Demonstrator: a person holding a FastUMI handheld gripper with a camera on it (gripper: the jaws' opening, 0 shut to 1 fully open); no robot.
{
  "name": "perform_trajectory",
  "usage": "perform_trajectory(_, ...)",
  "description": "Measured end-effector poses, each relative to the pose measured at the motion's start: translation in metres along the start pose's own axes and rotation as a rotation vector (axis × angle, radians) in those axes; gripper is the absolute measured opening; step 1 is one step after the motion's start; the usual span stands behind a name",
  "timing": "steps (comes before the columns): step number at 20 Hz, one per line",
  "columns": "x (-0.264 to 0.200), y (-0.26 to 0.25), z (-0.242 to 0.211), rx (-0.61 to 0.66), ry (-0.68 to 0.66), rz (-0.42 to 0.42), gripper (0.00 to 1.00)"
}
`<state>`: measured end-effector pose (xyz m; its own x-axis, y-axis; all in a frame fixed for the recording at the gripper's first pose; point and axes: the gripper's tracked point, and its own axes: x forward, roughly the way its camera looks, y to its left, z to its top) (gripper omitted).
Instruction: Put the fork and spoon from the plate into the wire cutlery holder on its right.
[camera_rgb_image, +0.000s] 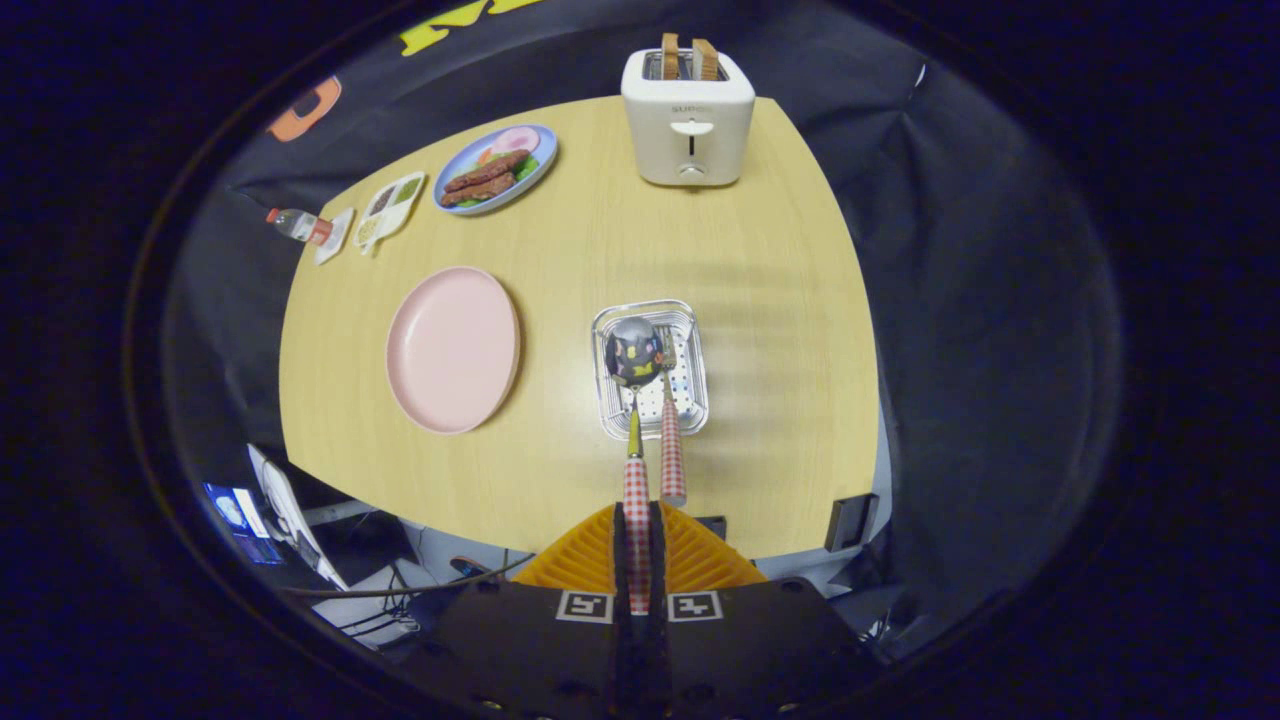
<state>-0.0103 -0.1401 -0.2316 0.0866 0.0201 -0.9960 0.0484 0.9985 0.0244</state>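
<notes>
1. Now we hold the spoon (634, 400) in the gripper (637, 545): its two fingers are closed tight on the checked handle, which runs straight ahead between them, bowl foremost.
2. What the coming move turns on: the spoon's bowl hangs over the wire cutlery holder (690, 400), directly ahead of the fingers, with the long axis pointing forward into the holder's mouth. We judge it to be above or just inside the rim; how deep we cannot tell.
3. The fork (671, 450) already stands in the holder, its checked handle sticking out towards us, just beside the spoon on the right. It is the one thing in the way; the spoon should drop alongside it without knocking it.
4. The pink plate (453, 350) lies left of the holder, apart from it and bare, so we judge this to be the last item.
5. Well beyond, on the table (780, 300), are a toaster (688, 120), a blue plate of food (495, 168), a small tray (390, 208) and a bottle (298, 226), none near our path.
</notes>
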Motion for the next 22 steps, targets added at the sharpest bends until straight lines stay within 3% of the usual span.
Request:
perform_trajectory(8,0.017,0.007,0.012,0.017,0.170,-0.011,0.05)
perform_trajectory(19,0.029,0.009,0.018,0.079,0.265,-0.010,0.05)
perform_trajectory(22,0.032,0.007,0.026,0.087,0.241,-0.015,0.11)
